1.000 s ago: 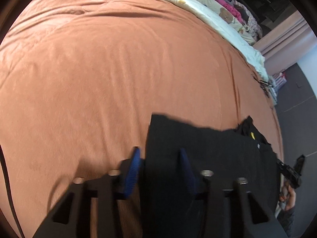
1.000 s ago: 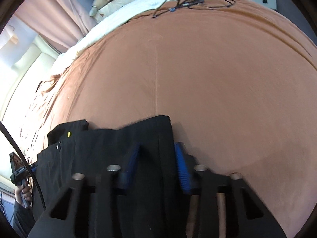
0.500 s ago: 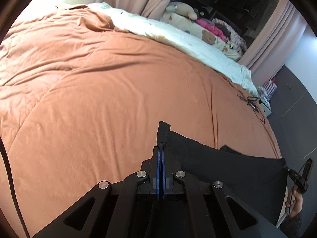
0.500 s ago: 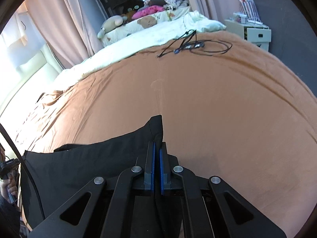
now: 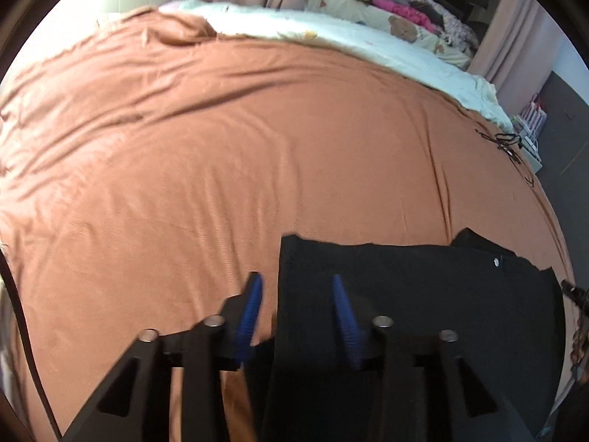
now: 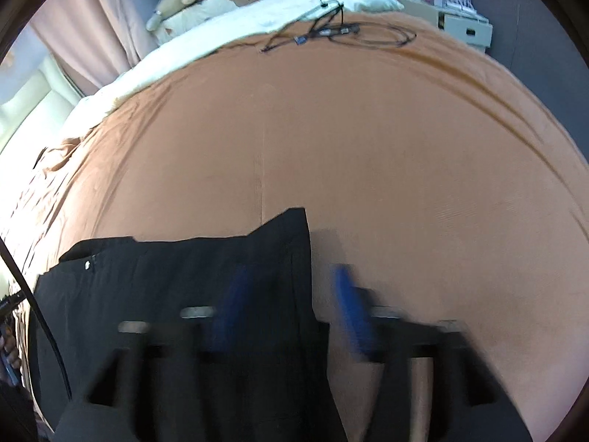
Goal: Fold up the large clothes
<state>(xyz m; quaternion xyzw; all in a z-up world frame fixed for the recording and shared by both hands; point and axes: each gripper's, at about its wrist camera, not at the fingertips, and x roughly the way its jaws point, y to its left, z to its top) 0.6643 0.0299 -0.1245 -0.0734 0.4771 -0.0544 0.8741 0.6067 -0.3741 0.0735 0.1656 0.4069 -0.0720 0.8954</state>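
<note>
Both wrist views look steeply down, close, sharing the black garment [image 5: 423,294] and bedspread [image 6: 368,129].

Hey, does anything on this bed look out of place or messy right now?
Mostly the tangle of black cables lying loose on the brown bedspread near the far edge, where clothes get folded. The black garment lies flat, though its far edge is uneven, one corner poking out past the rest.

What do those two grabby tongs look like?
Both the left tongs and right tongs are black angular frames with triangular cut-outs and round silver bolt heads. Each finger carries a ridged blue pad. A thin black cable trails at the picture's edge.
</note>
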